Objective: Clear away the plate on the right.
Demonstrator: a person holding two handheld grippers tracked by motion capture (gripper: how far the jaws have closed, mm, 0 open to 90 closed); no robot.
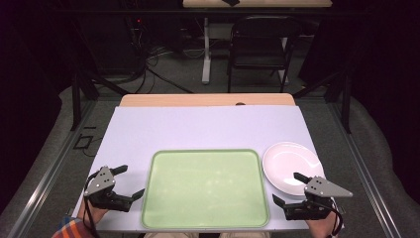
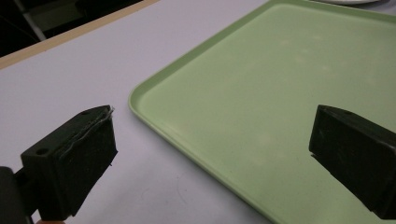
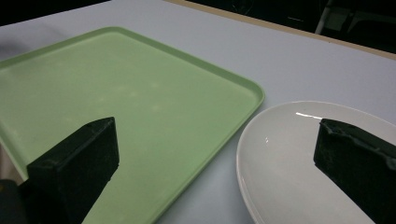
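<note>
High view: nearest the camera, at the bottom edge, are the person's forearms, a plaid sleeve at the left corner. The left gripper (image 1: 125, 181) sits just off the left edge of the flat pale-green rectangular plastic tray (image 1: 205, 218), jaws spread wide, nothing between them, one tip close to the tray's left rim. The right gripper (image 1: 288, 188) sits off the tray's right edge, jaws also spread wide and empty, over the near edge of the round white shallow plate (image 1: 287, 158). The plate lies just right of the tray's far right corner, close but apart. Tray sits at the near middle of the pale lilac table top (image 1: 198, 126). A black folding chair (image 1: 260, 44) stands well beyond the tray, past the table's far edge.

Left gripper view: two black jaws rise from the bottom, far apart, holding nothing. The left gripper (image 2: 212, 140) hangs over the tray's corner; one jaw is over the table top (image 2: 93, 60), the other over the tray (image 2: 261, 79).

Right gripper view: jaws wide apart, empty. The right gripper (image 3: 217, 144) spans the gap right of the tray (image 3: 116, 93); one jaw is over the tray, the other over the plate (image 3: 280, 158).
</note>
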